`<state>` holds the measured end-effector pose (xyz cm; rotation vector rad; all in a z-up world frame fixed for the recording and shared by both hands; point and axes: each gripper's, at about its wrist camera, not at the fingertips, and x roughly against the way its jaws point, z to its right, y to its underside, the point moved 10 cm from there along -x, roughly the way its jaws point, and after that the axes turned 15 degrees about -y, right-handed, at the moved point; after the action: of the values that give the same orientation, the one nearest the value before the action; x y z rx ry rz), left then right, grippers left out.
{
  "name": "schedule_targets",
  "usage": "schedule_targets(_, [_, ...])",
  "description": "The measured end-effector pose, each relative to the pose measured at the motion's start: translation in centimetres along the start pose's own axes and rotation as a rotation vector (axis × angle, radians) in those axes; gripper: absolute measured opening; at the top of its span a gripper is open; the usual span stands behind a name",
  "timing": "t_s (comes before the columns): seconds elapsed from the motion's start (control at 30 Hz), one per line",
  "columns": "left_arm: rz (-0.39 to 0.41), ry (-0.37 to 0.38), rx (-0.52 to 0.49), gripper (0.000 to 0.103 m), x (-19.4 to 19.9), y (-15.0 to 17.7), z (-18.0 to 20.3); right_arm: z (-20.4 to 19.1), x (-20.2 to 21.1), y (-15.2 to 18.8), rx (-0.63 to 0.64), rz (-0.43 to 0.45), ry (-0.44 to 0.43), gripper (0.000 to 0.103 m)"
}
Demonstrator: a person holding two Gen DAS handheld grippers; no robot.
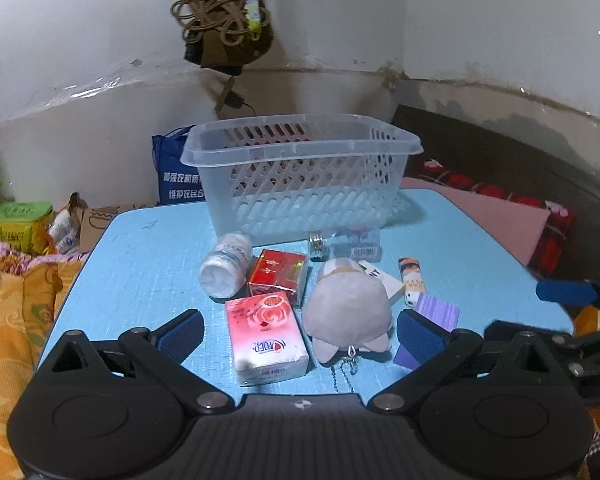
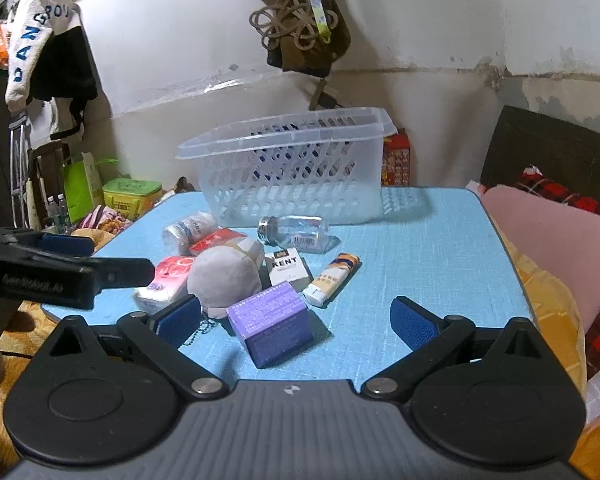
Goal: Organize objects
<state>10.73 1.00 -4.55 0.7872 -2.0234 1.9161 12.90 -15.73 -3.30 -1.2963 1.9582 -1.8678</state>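
Observation:
A clear slotted basket (image 1: 300,172) (image 2: 292,168) stands at the back of the blue table (image 1: 148,264) (image 2: 420,248). In front of it lie a white bottle (image 1: 225,264), a red box (image 1: 278,276), a pink tissue pack (image 1: 265,338), a grey plush toy (image 1: 348,308) (image 2: 224,276), a glass jar (image 2: 296,231), a white KENT box (image 2: 287,270), a lighter (image 2: 331,278) and a purple box (image 2: 271,328). My left gripper (image 1: 300,334) is open, with the tissue pack and plush between its fingers. My right gripper (image 2: 296,322) is open around the purple box.
Yellow bedding (image 1: 12,320) lies left of the table, a pink cushion (image 2: 548,236) and red blanket to the right. A blue bag (image 1: 176,176) and a green box (image 2: 130,196) sit behind. Clothes and a rope hang on the wall.

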Motion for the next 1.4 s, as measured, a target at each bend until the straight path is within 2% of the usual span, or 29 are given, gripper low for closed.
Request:
schedule_targets(0.17, [0.020,0.046,-0.027,0.103,0.7,0.2,0.9,-0.4,-0.1,0.1,0.012,-0.005,-0.011,0.103])
schedule_targets(0.37, [0.045,0.049,-0.013,0.102,1.2,0.0,0.9,-0.5,0.2,0.0,0.020,0.006,-0.023,0.103])
schedule_targets(0.67, [0.061,0.007,-0.021,0.102,0.7,-0.2,0.3,-0.3,0.0,0.0,0.015,0.008,-0.028,0.103])
schedule_targets(1.17, [0.056,0.001,0.009,0.102,0.3,-0.1,-0.7,-0.2,-0.3,-0.1,0.020,-0.003,-0.029,0.103])
schedule_targets(1.4, [0.090,-0.011,0.033,0.102,-0.3,-1.7,-2.7,0.6,-0.8,-0.2,0.018,0.005,0.000,0.103])
